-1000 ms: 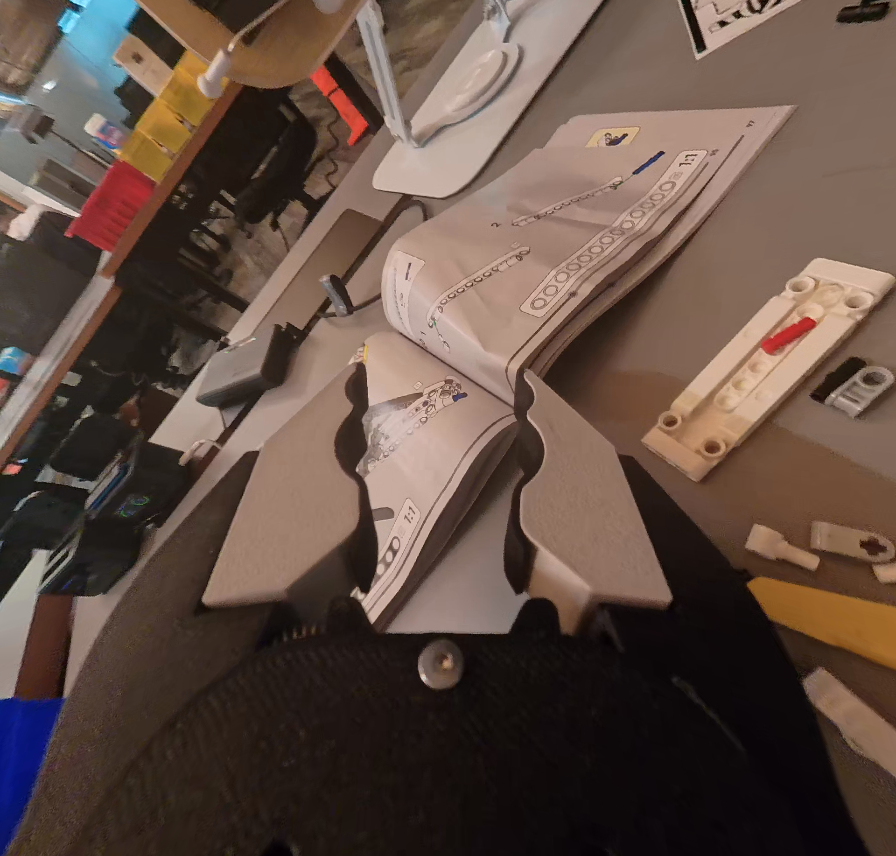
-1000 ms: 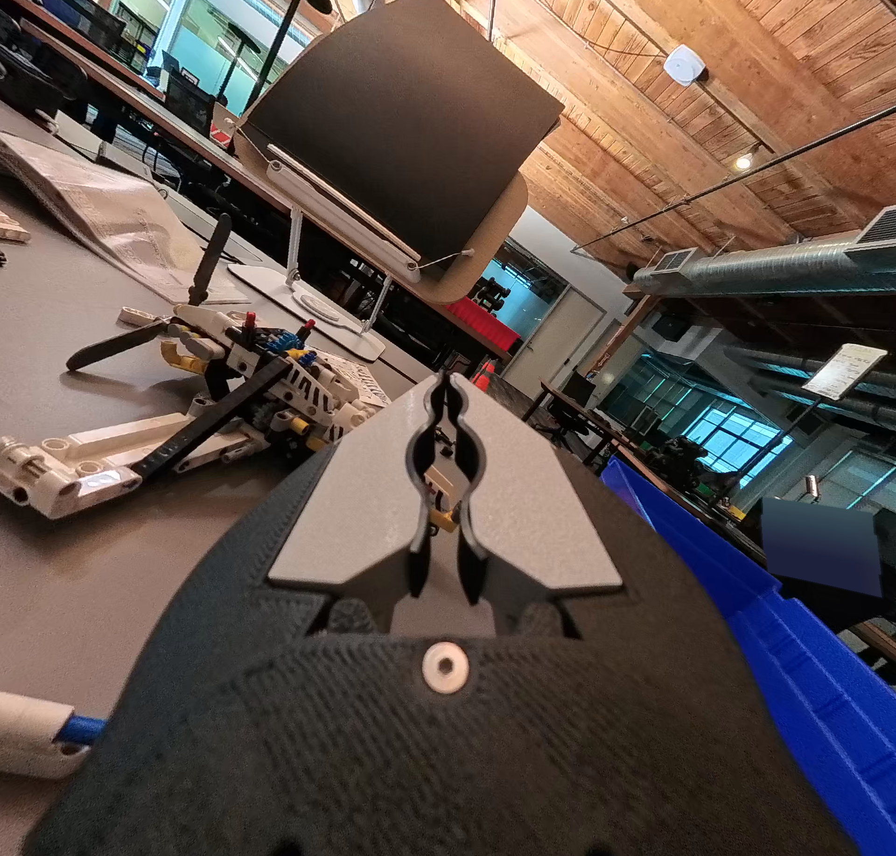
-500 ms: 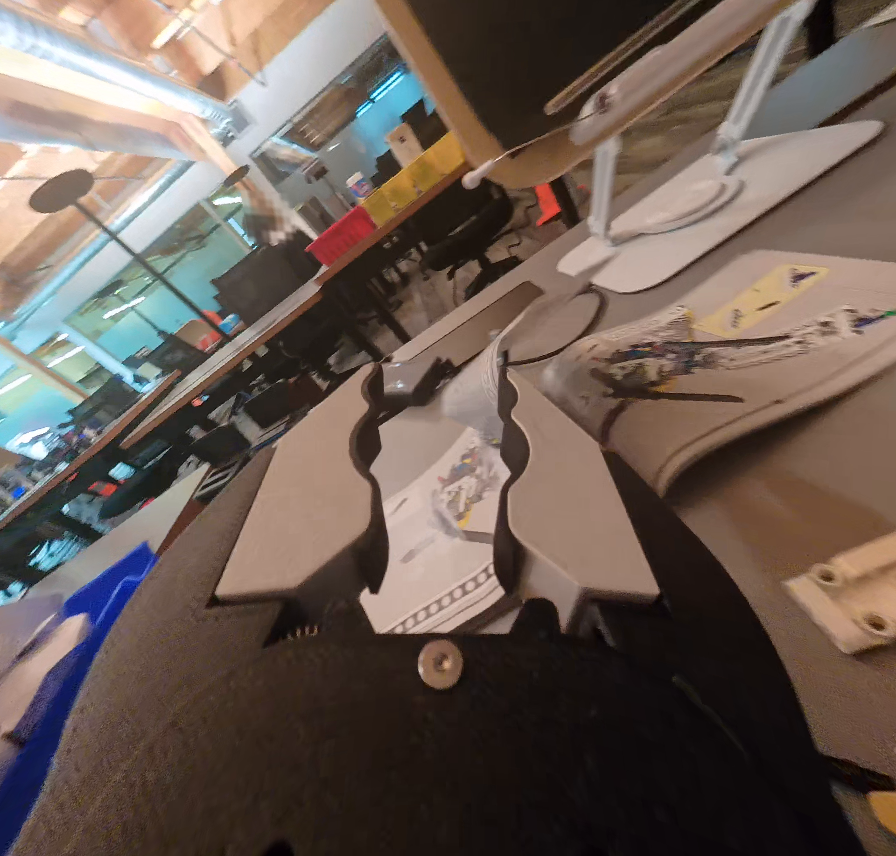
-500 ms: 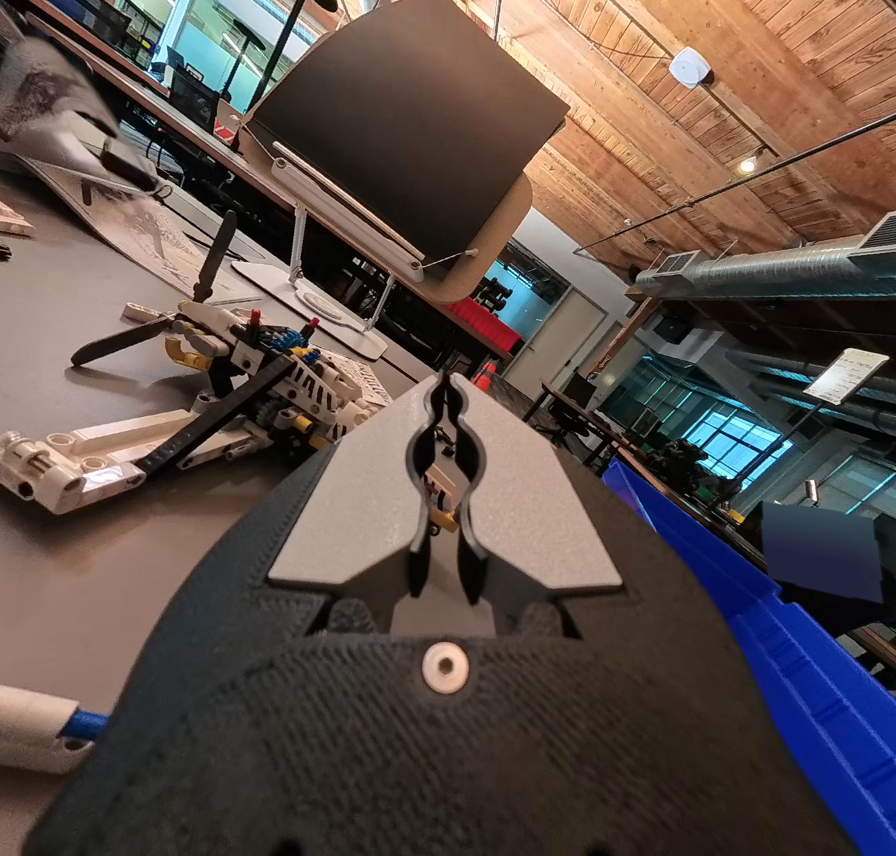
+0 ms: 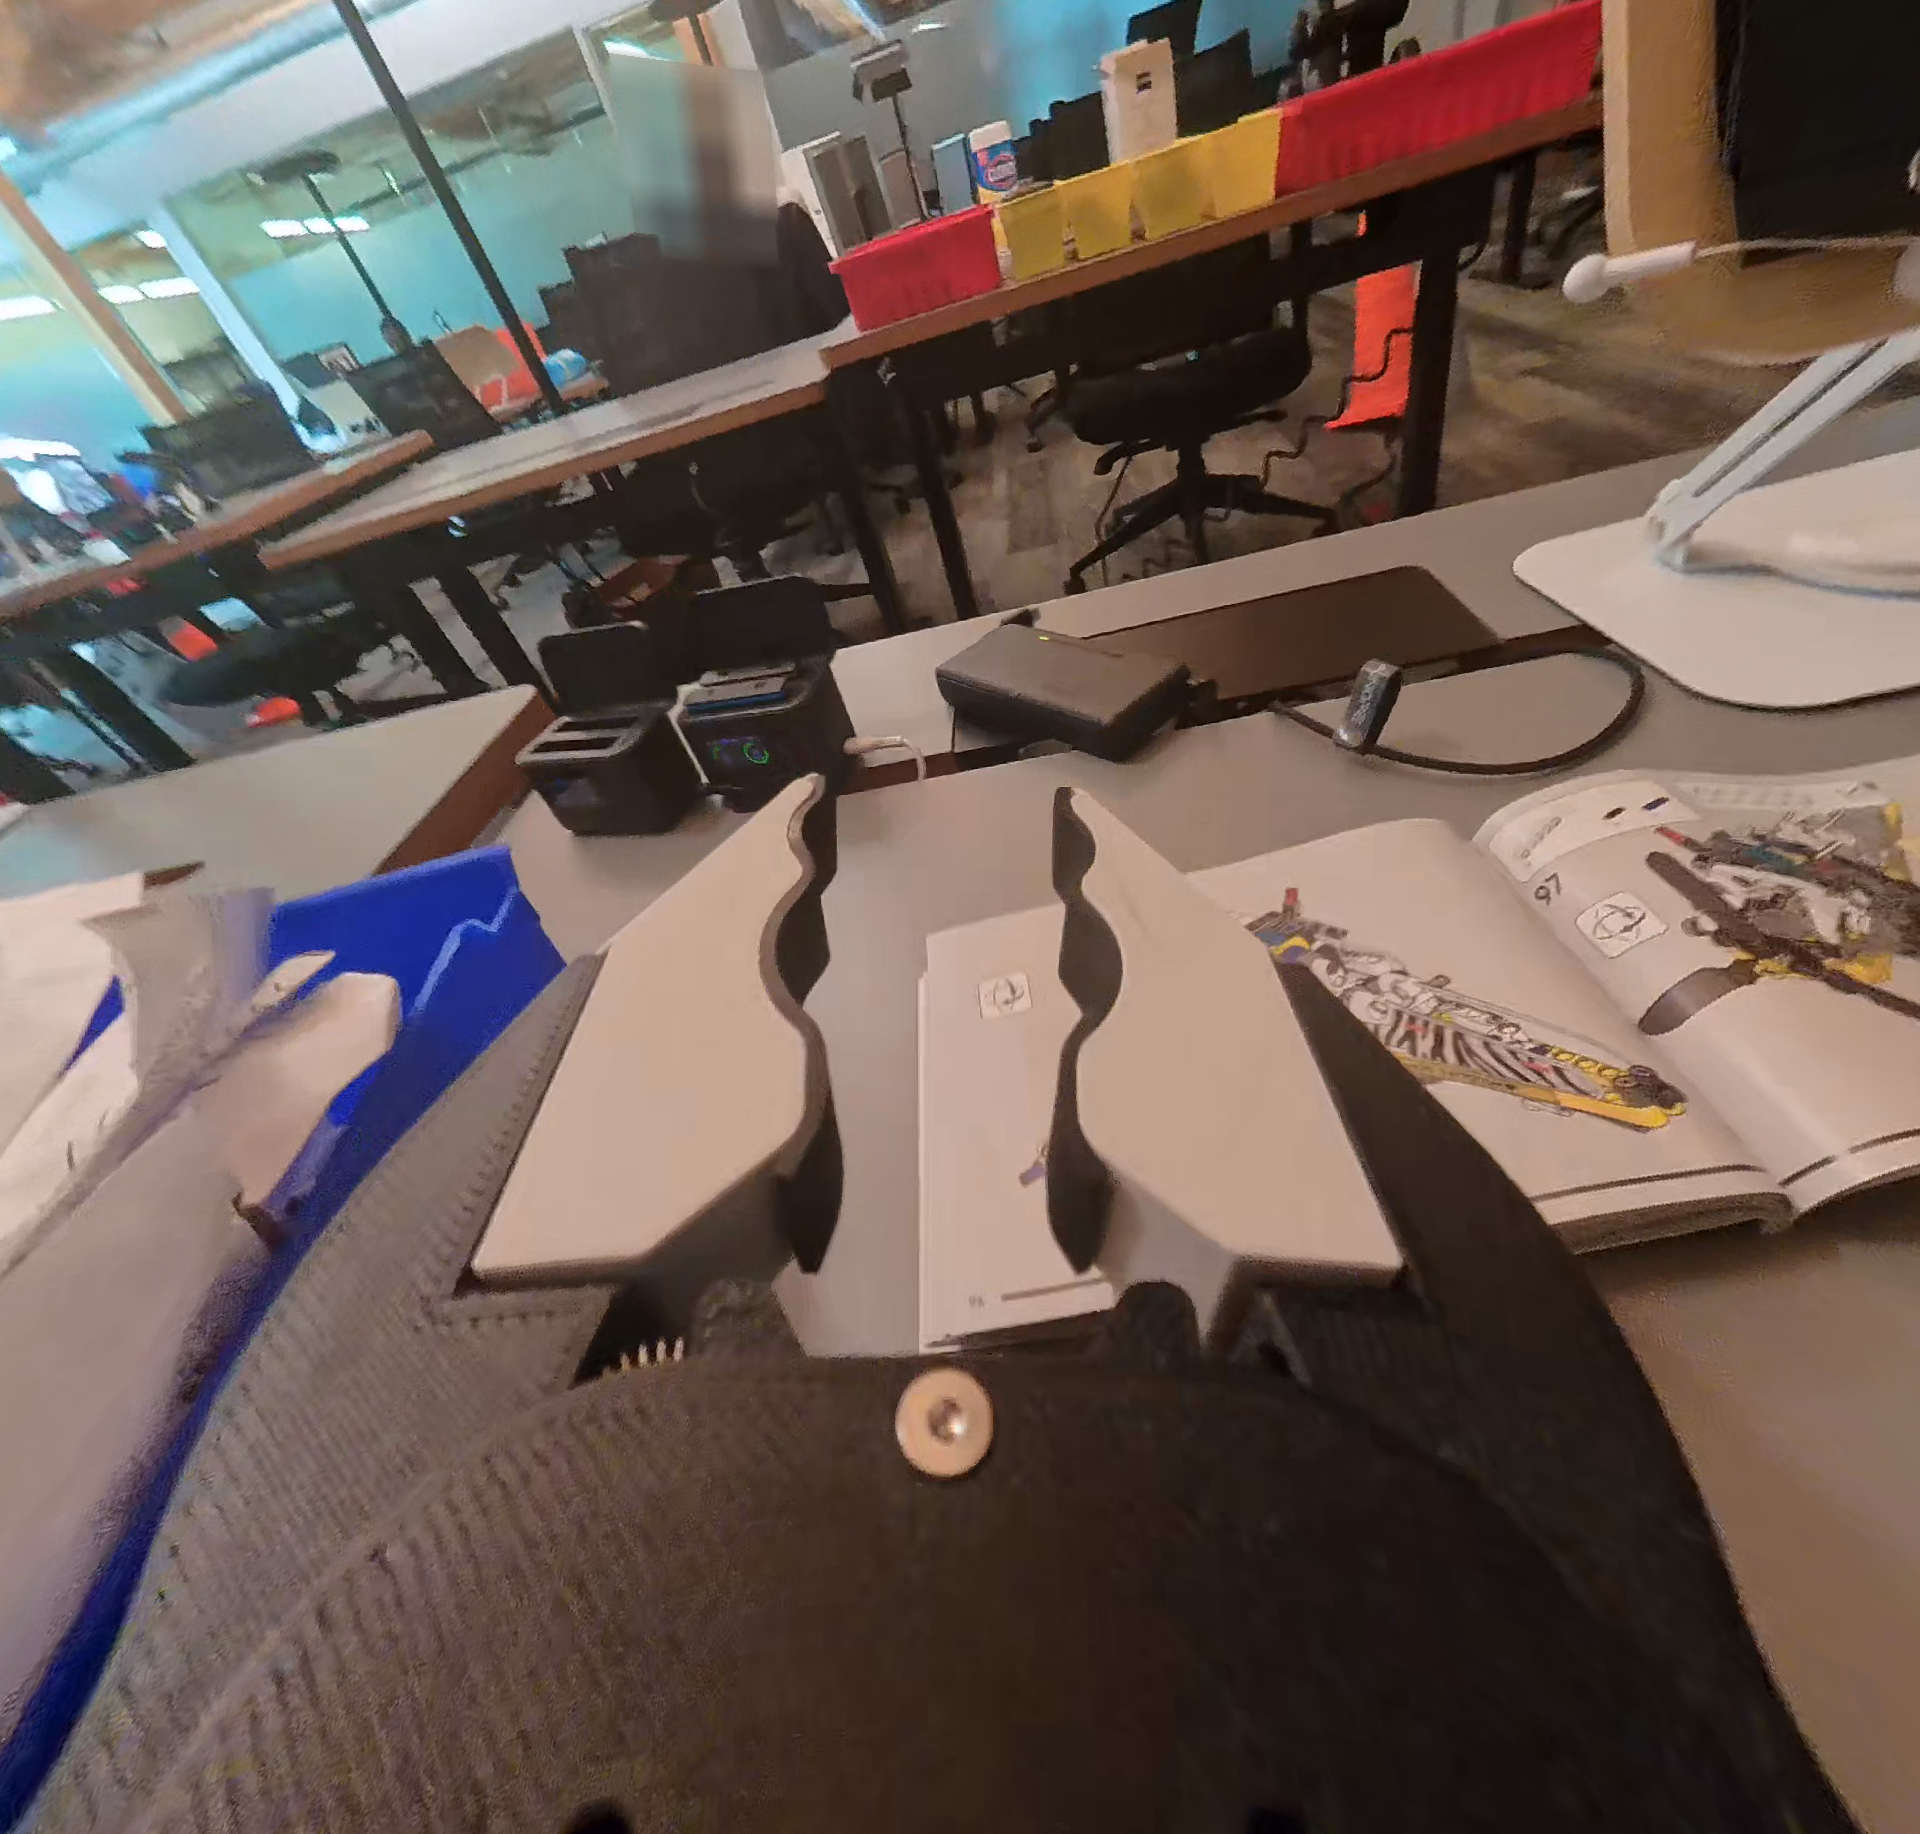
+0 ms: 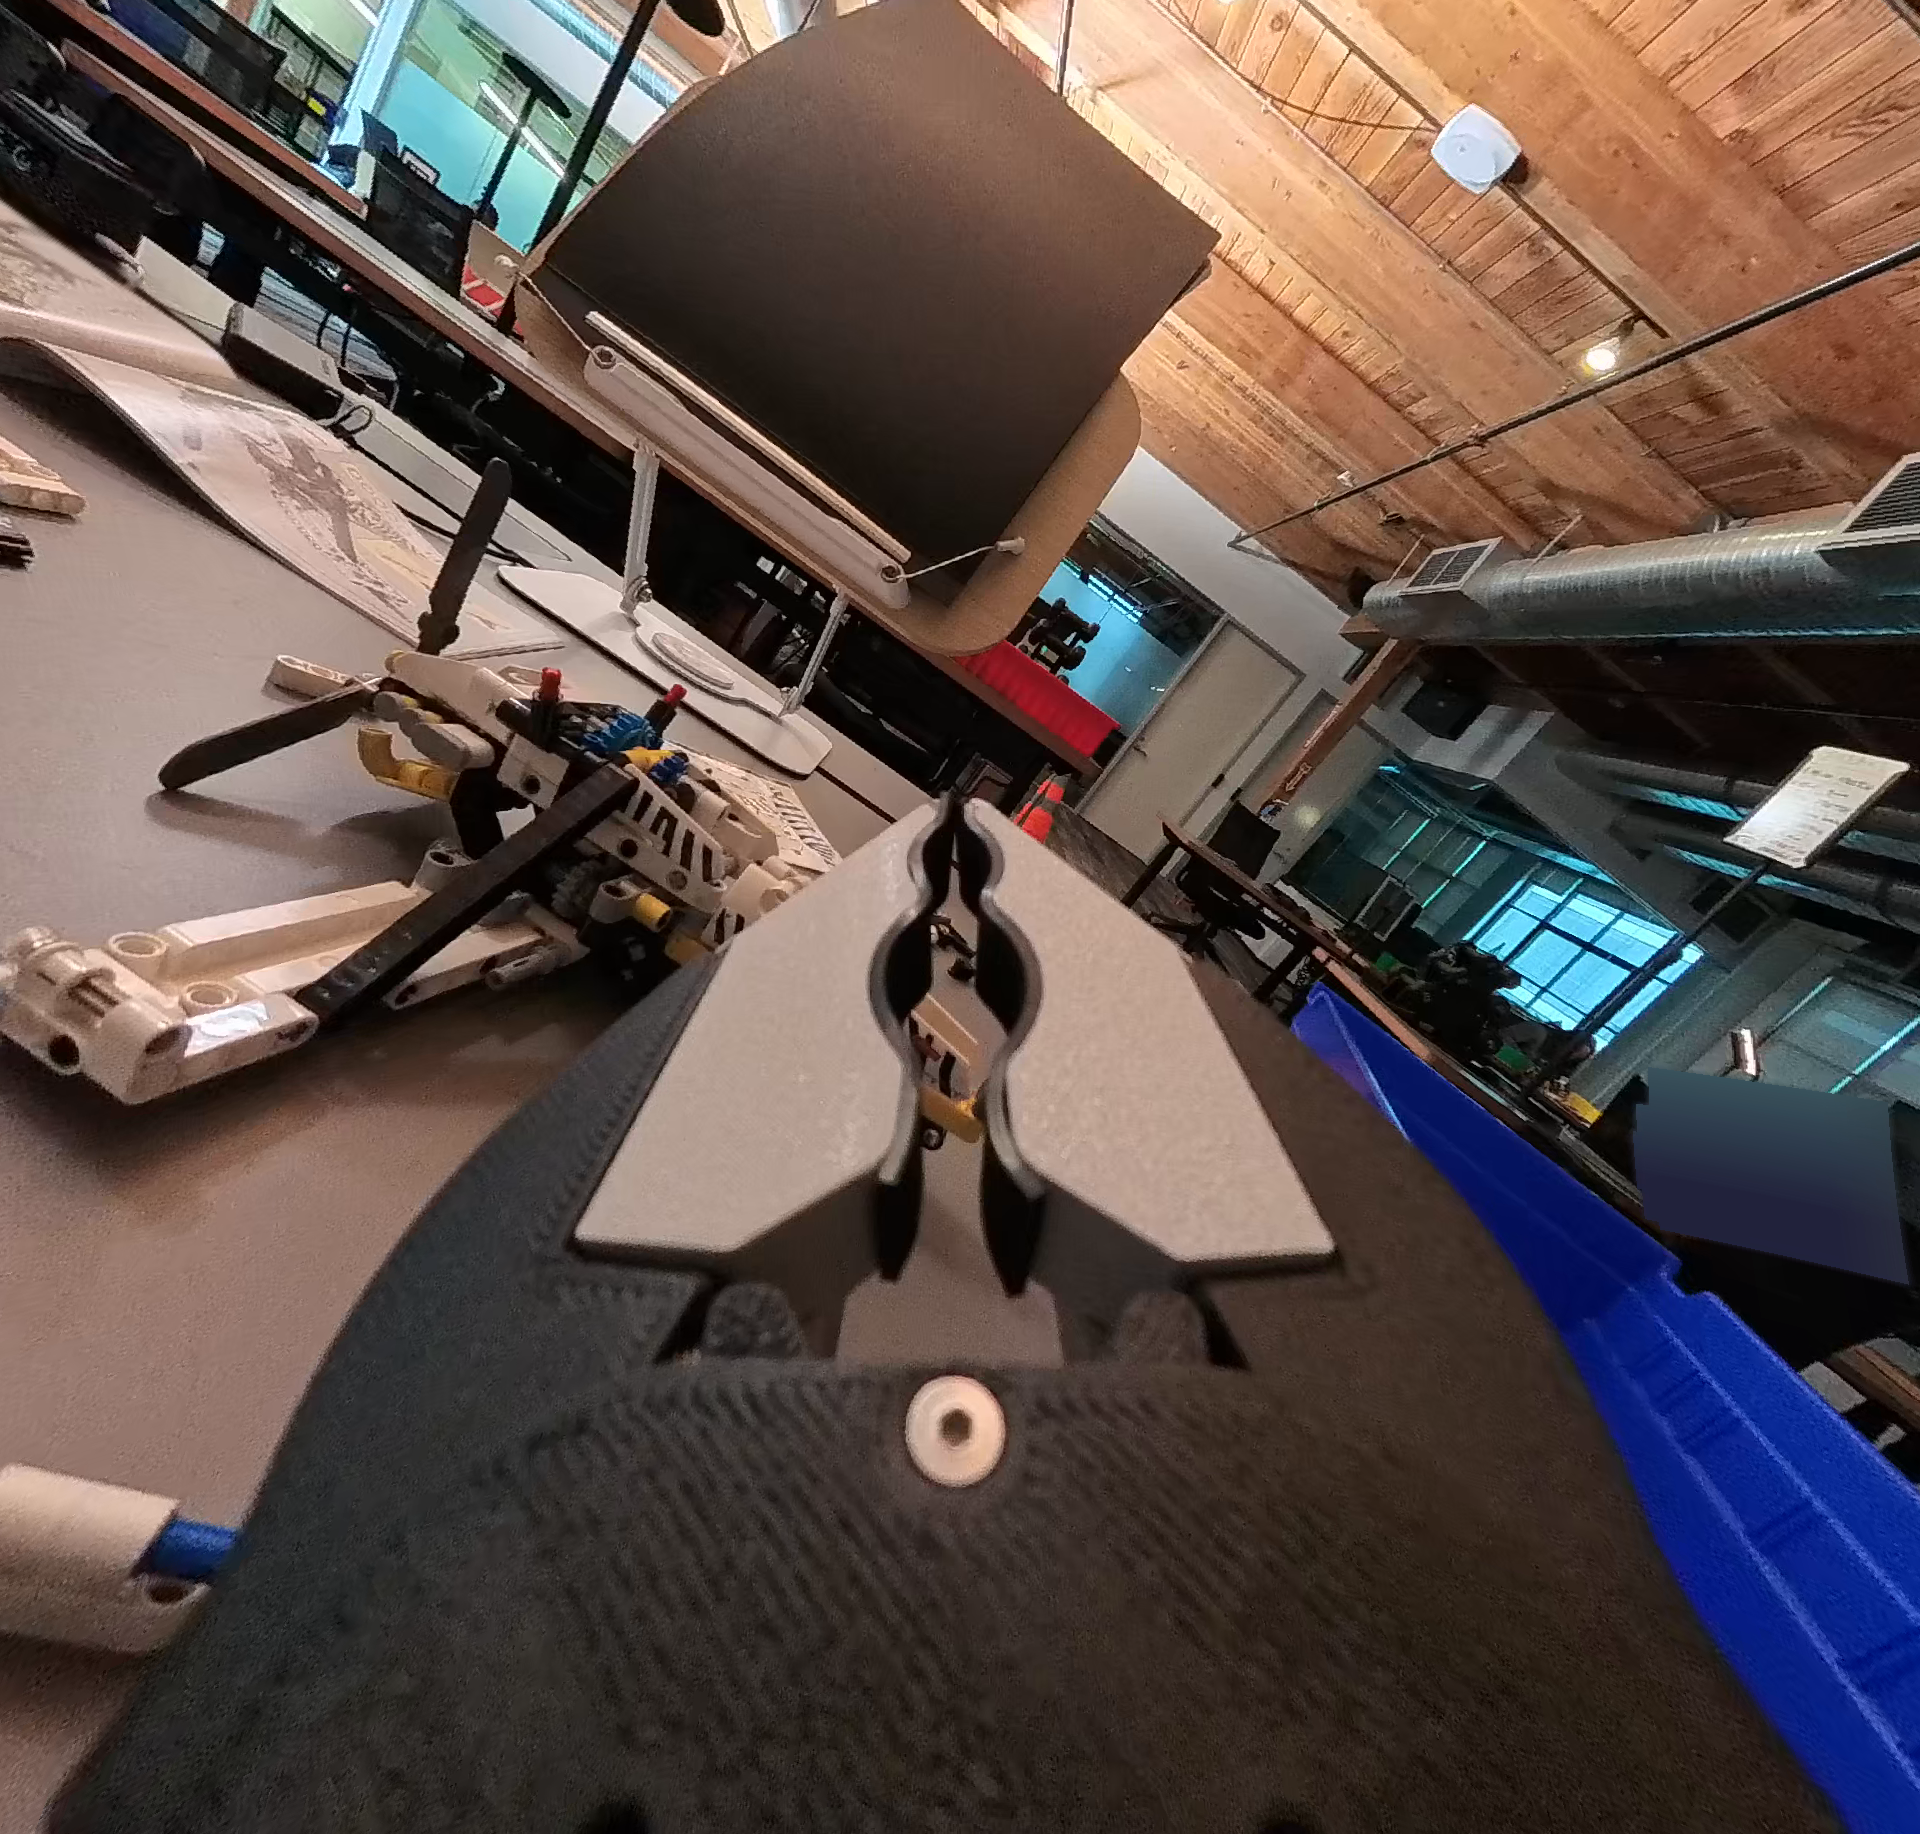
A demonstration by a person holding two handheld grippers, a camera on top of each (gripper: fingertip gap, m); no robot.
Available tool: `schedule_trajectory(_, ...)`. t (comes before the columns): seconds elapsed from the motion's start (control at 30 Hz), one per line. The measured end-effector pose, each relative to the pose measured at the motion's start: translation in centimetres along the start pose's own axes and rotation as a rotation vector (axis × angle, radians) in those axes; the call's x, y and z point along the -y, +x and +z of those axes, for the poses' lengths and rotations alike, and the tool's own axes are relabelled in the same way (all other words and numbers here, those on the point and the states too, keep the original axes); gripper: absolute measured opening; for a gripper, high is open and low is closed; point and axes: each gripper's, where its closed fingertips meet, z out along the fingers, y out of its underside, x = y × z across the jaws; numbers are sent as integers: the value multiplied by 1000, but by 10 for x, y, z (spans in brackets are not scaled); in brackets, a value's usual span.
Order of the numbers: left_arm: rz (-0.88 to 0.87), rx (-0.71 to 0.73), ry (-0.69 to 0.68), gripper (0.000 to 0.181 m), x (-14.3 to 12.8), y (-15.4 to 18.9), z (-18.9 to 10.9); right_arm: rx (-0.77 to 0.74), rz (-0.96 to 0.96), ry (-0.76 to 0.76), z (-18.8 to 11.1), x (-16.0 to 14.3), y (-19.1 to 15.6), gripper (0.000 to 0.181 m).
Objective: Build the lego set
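My left gripper [image 5: 935,797] is open and empty, low over the left page of the open instruction booklet [image 5: 1455,1005], which lies flat on the grey table [image 5: 1714,1421]. My right gripper [image 6: 951,810] is shut with its tips touching, resting low over the table. A small yellow and white piece [image 6: 951,1098] shows through the gap behind its fingers; I cannot tell if it is held. The part-built white Lego model [image 6: 582,849] with black blades lies on the table to the left of the right gripper. The booklet [image 6: 260,454] also shows far left in the right wrist view.
A blue bin [image 5: 416,943] with plastic bags [image 5: 156,1036] sits left of the left gripper; a blue bin [image 6: 1662,1369] lies right of the right gripper. Black chargers [image 5: 675,745], a power bank [image 5: 1060,683] and a white stand base [image 5: 1714,610] lie beyond. A white piece with a blue pin [image 6: 94,1566] lies near. My right fingertips sit around 60 cm from my left ones.
My left gripper lifted and turned a booklet page leftward, then let it go; the booklet now lies flat on a new spread. The right gripper and the model have not moved.
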Motion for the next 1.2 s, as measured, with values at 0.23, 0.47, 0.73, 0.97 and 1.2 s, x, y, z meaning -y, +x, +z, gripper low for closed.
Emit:
schedule_trajectory(0.23,-182,-134,-23,37,-7,9,3,-6,9,4,0,0,1,0)
schedule_trajectory(0.47,-227,-246,-57,16,-13,22,3,-42,73,35,-3,4,12,0)
schedule_trajectory(0.73,-276,-282,-82,4,-21,21,6,-66,114,59,-6,6,19,0)
schedule_trajectory(0.97,-297,-300,-121,3,-33,26,10,-70,123,65,-6,7,20,0)
schedule_trajectory(1.2,-173,-157,-269,0,-70,6,22,-74,132,70,-7,7,21,0)
